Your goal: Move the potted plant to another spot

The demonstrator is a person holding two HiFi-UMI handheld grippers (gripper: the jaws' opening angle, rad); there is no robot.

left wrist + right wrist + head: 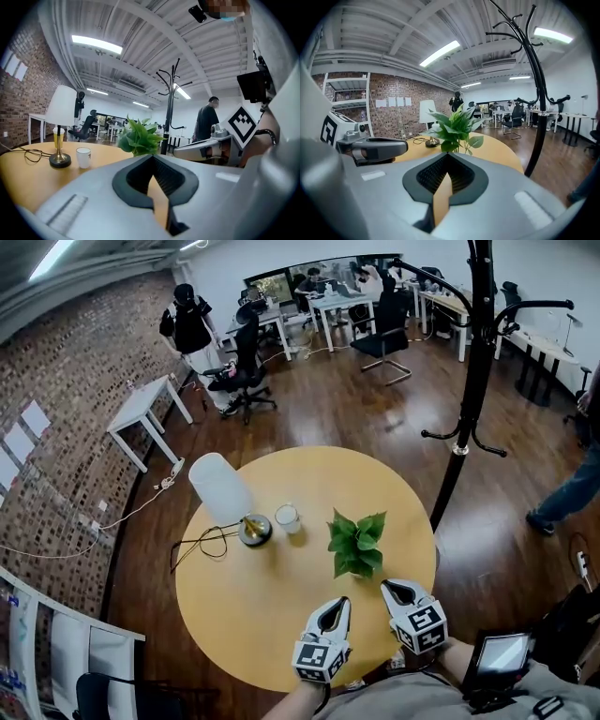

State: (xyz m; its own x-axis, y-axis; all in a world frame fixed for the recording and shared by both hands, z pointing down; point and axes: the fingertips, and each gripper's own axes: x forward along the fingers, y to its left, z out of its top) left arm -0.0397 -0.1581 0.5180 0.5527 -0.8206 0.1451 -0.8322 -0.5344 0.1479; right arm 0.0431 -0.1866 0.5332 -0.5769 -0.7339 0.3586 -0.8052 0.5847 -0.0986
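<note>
The left hand-held gripper [341,602] has its jaws together on nothing, and the right hand-held gripper [385,588] likewise. Both aim at the potted plant [356,542], standing free on the desk [244,615] just ahead. That fits reaching in or backing off.

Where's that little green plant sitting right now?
In the head view, the potted plant stands on the round yellow table, right of its centre, with the white cup and the lamp to its left.
</note>
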